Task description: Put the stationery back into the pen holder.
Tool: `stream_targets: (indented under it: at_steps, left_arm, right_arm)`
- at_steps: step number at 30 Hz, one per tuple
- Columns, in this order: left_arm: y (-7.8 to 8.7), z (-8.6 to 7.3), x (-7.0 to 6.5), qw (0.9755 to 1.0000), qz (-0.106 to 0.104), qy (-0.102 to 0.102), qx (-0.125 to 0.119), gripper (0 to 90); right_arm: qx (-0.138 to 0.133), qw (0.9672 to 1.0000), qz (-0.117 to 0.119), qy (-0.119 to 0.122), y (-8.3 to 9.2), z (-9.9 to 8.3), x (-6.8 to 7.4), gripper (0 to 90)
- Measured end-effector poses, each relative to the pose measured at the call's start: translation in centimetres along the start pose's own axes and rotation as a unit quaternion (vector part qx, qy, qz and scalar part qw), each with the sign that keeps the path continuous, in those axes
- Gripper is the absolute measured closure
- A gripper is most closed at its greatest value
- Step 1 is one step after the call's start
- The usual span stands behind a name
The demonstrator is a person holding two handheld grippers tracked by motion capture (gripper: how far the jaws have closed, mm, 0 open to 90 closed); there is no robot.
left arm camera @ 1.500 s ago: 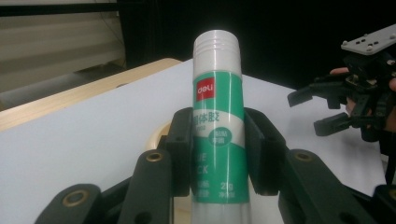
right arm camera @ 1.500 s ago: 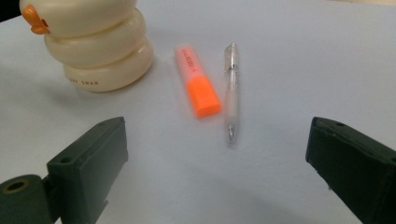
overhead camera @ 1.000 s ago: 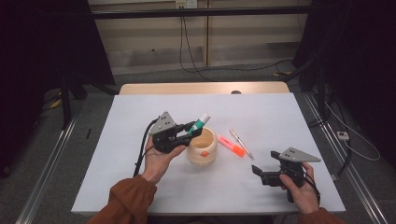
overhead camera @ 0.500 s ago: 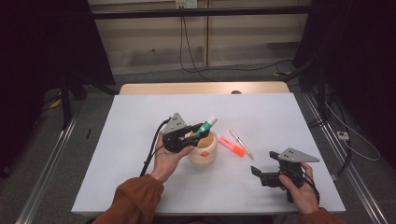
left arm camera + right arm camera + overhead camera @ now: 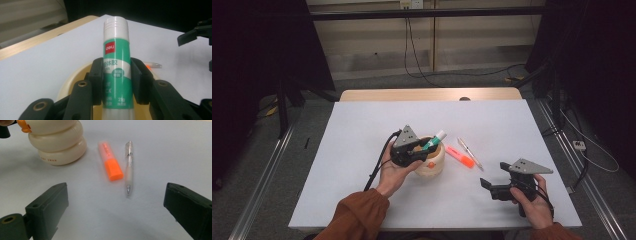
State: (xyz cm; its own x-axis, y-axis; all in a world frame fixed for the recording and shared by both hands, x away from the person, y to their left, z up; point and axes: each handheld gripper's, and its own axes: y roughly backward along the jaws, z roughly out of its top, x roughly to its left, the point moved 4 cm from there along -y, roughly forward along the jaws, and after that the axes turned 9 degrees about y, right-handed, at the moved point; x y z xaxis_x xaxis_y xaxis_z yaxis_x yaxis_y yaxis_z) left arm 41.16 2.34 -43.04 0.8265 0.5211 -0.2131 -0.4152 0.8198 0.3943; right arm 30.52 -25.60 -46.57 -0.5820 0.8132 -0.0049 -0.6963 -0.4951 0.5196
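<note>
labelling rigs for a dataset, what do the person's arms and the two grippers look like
Both forearms wear rust-orange sleeves. The left gripper and right gripper are black, each topped by a grey three-cornered plate. A black cable trails from the left one. Their jaws are blocky black bars with brass-ringed pivot holes.

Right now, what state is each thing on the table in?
Glue stick: capped, clamped in the left tongs over the holder.
Cream holder: upright.
Orange highlighter: capped, lying flat.
Pen: lying flat beside it.
Right tongs: open, holding nothing.
</note>
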Motion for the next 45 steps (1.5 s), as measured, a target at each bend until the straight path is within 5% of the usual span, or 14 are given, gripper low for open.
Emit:
stream_targets:
  at_steps: [13,33,39,45]
  left_arm:
    - [0.2,-0.2,0.2,0.9995,-0.014,0.022,0.015,64.6]
    - [1.5,1.0,0.4,0.9986,-0.01,0.052,-0.005,23.2]
    - [2.6,1.2,0.7,0.9985,0.009,0.055,0.003,9.9]
    - [4.4,1.0,1.2,0.9981,0.018,0.06,0.001,6.5]
  right_arm:
    - [0.001,1.0,-0.001,0.003,0.0,0.0,0.0,5.8]
    - [0.002,1.0,-0.001,0.003,-0.1,0.0,0.0,5.9]
    - [0.005,1.0,0.002,0.006,-0.3,-0.1,0.0,5.9]
    - [0.008,0.9999,0.004,0.008,-0.3,-0.1,0.0,5.9]
